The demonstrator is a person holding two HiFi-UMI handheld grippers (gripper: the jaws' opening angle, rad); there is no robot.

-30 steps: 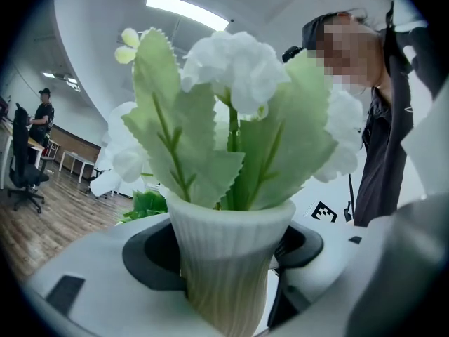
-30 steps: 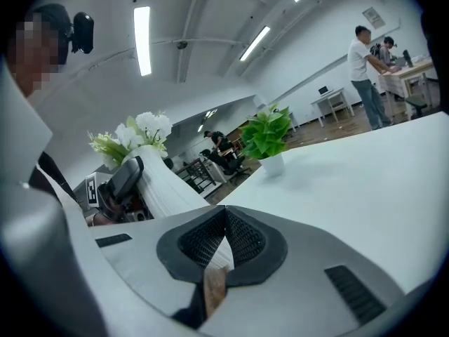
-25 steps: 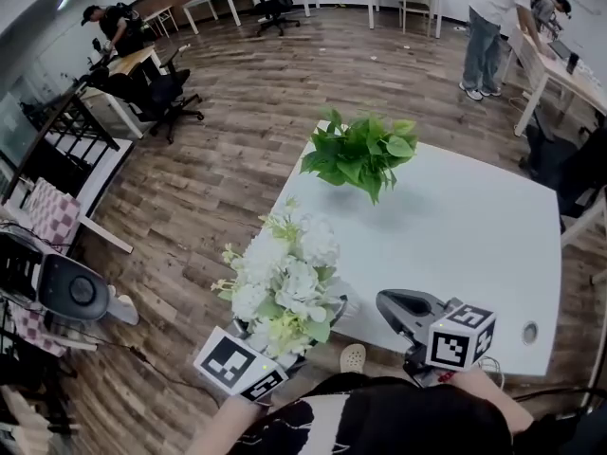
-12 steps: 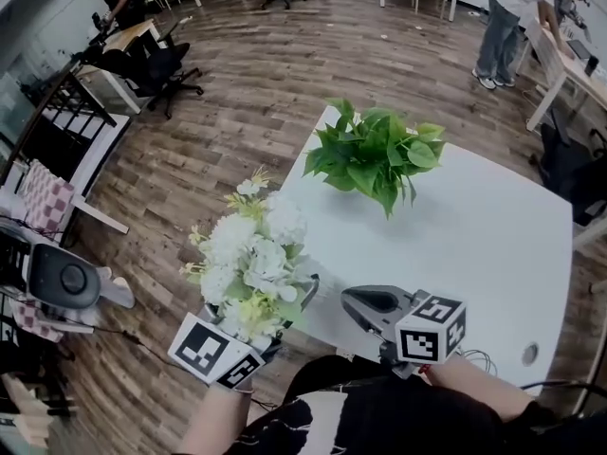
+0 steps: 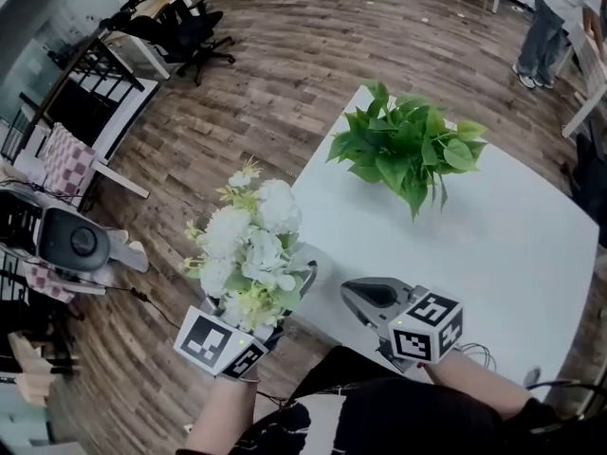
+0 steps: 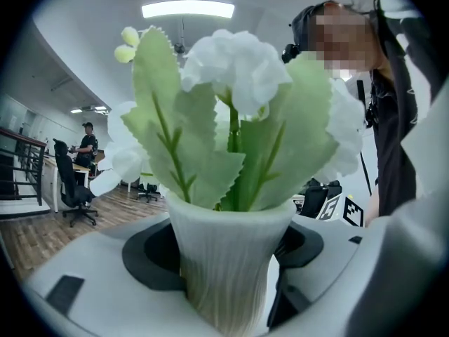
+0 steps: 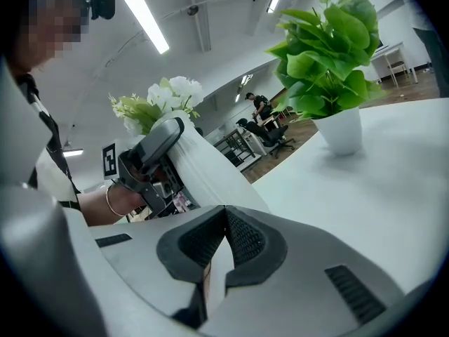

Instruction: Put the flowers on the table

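Note:
The flowers [image 5: 251,249] are white blooms with pale green leaves in a ribbed white vase [image 6: 228,248]. My left gripper [image 5: 285,301] is shut on the vase and holds it upright, just off the near left edge of the white table [image 5: 512,254]. In the left gripper view the blooms [image 6: 235,69] fill the middle. My right gripper [image 5: 356,294] hangs over the table's near edge, shut with nothing between its pads [image 7: 242,241]. The right gripper view shows the left gripper with the flowers [image 7: 158,100] to its left.
A leafy green plant [image 5: 410,145] in a white pot [image 7: 340,128] stands at the table's far side. Wooden floor [image 5: 237,93] lies to the left, with a black rack [image 5: 81,102], office chairs [image 5: 194,31], a checked seat [image 5: 68,159] and a round grey device [image 5: 71,245]. A person [image 5: 555,12] stands far right.
The view has swung. The flowers in my left gripper now sit a little left of the table's edge instead of overlapping its corner. The right gripper stays shut near the front edge.

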